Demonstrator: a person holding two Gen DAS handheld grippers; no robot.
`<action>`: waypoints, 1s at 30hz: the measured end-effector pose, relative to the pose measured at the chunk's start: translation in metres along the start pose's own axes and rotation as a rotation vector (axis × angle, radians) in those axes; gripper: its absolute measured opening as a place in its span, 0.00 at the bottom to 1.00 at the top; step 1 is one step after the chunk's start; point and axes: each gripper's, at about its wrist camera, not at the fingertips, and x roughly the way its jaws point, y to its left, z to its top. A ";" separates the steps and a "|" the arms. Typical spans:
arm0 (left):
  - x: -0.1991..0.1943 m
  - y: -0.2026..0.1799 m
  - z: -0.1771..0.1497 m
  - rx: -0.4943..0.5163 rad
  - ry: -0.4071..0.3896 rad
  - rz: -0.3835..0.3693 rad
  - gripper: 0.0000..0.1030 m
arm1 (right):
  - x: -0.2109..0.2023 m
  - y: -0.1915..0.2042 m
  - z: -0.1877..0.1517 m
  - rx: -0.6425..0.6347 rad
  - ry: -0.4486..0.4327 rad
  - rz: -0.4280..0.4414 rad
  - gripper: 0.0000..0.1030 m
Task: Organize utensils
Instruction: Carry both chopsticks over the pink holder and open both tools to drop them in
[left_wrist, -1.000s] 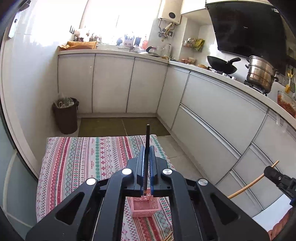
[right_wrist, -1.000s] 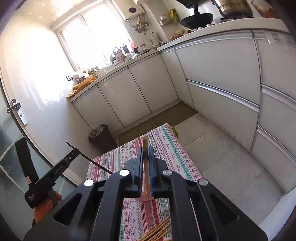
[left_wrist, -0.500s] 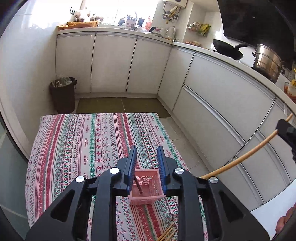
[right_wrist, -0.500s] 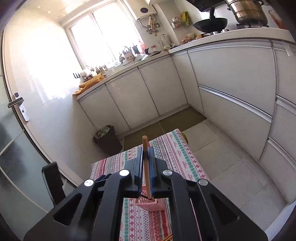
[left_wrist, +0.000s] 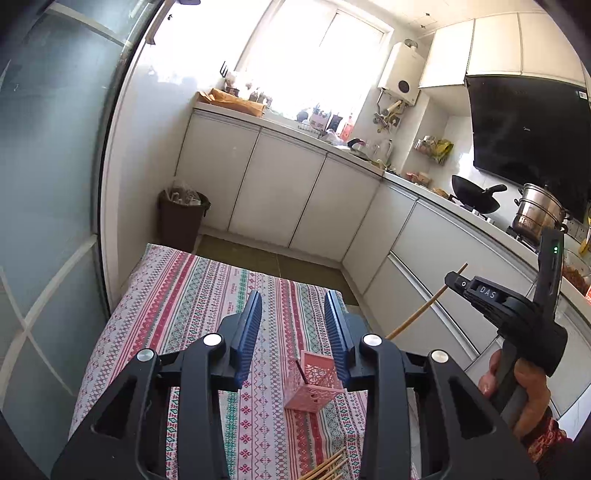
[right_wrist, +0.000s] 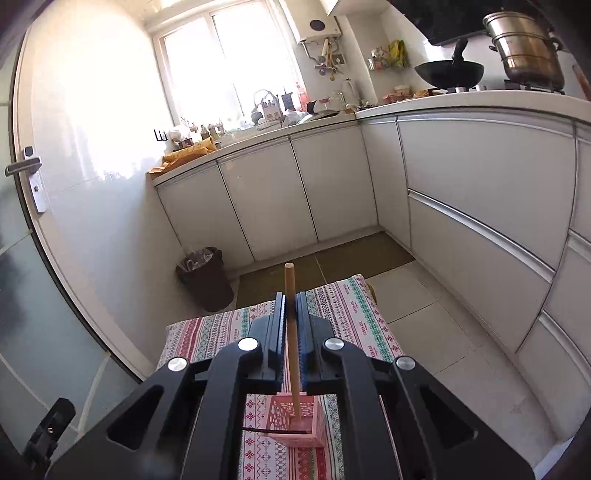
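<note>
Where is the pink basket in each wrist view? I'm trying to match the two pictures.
Left wrist: pink basket low centre, between the open fingers, on the striped cloth.
Right wrist: pink basket bottom centre, under the wooden chopstick that the right gripper clamps.
Shared landmark: brown bin beside the white cabinets.

A narrow kitchen is lit by a bright window (right_wrist: 229, 62). White cabinets (right_wrist: 266, 206) are run along the far wall and the right side under a pale worktop (right_wrist: 461, 101). A wok (right_wrist: 448, 72) and a steel pot (right_wrist: 528, 48) are set on the stove. A dark bin (right_wrist: 205, 277) is placed on the tiled floor (right_wrist: 436, 332). A glass door (left_wrist: 48, 184) is seen at left.
</note>
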 end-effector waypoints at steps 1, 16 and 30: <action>0.001 0.005 0.001 -0.007 -0.001 0.005 0.32 | 0.005 0.002 -0.002 -0.009 0.000 -0.005 0.06; 0.006 0.012 -0.006 0.012 0.058 -0.016 0.52 | 0.008 -0.018 -0.026 0.095 -0.005 -0.057 0.91; 0.056 -0.038 -0.060 0.193 0.353 -0.134 0.93 | -0.072 -0.105 -0.155 0.185 0.271 -0.190 0.94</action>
